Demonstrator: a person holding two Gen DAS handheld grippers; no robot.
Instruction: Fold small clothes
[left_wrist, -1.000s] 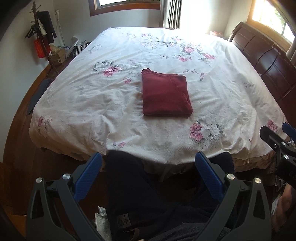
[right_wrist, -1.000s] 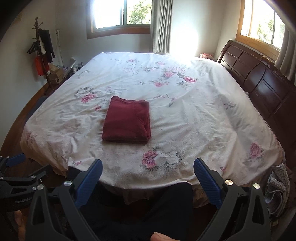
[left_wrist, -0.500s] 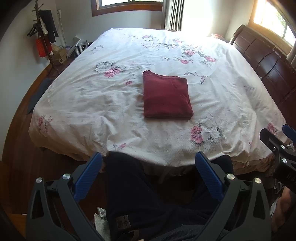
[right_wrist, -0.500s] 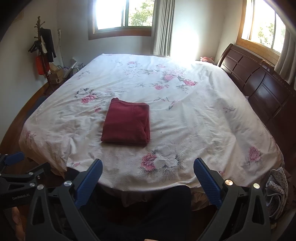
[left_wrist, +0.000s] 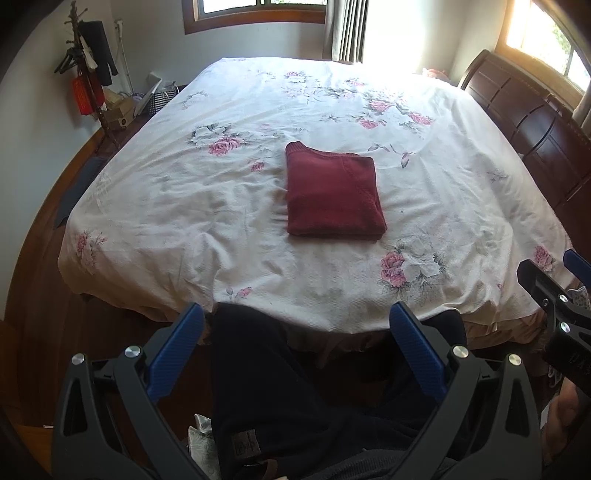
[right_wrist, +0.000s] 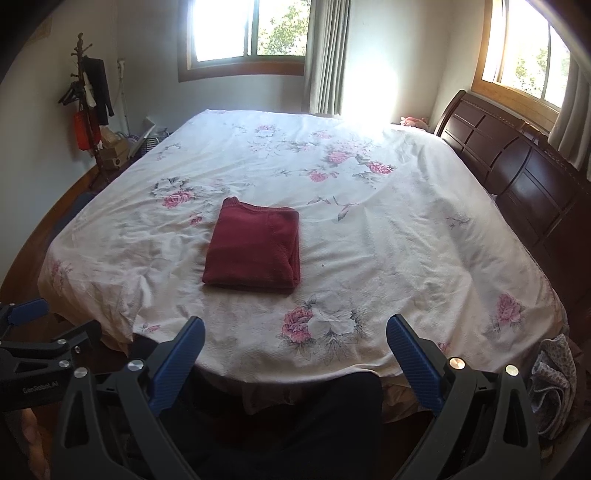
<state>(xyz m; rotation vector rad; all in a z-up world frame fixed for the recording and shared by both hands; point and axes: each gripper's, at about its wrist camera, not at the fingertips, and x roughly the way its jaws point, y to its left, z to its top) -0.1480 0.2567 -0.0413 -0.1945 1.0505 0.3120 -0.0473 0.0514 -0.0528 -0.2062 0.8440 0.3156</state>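
Both hand-held grippers, left and right, have pulled back off the bed, jaws spread and empty. The folded garment lies ahead of them, untouched; folding looks finished.

One marking can be read — "GenRobot.AI", in pale letters on the black body of the left gripper, seen in the right wrist view. Letters on the right gripper are too blurred.

Both wrist views face across the bed from its foot edge, sharing the folded garment
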